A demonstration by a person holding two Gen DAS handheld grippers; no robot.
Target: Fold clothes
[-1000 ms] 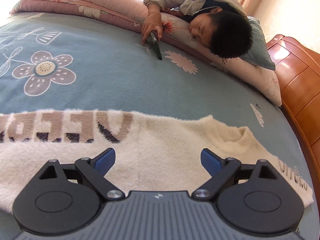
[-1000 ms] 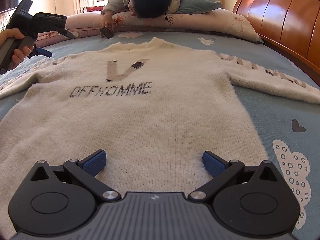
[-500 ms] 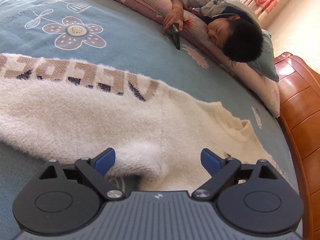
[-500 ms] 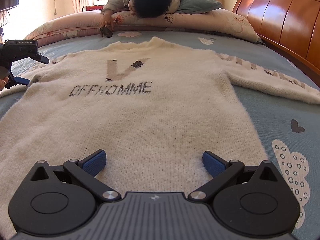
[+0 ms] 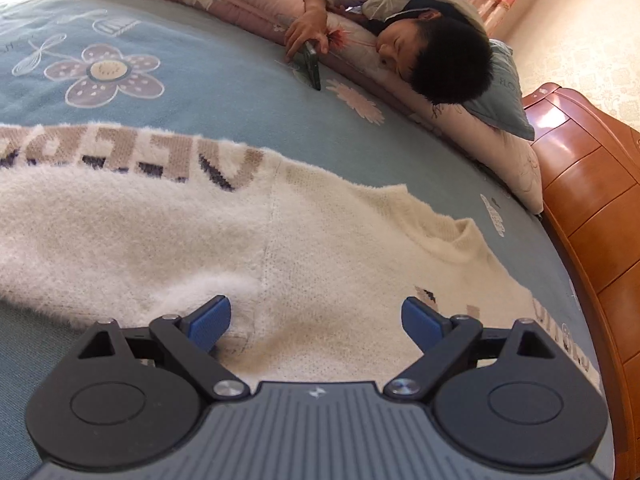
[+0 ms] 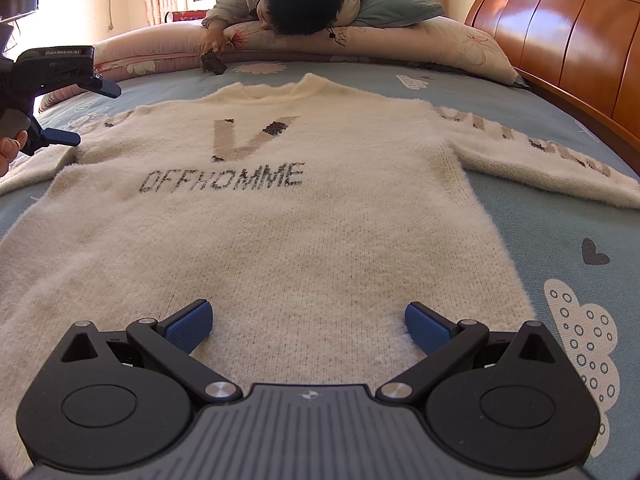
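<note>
Left tool (image 5: 316,320) lower, nearer sweater (image 6: 280,240) armpit.

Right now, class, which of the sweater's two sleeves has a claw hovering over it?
The left sleeve, at the picture's left edge: the open left claw hangs above its shoulder end. The right sleeve lies alone, no claw near.

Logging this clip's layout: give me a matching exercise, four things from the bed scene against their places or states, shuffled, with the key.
Things:
1. sweater
2. left claw
3. right claw
4. phone

Places or states:
A. open, over the sweater's hem
B. in a hand at the quilt's edge
C. spread flat, front up, on the bedsheet
D. open, near the sweater's sleeve and shoulder

Pairs: 1-C, 2-D, 3-A, 4-B
</note>
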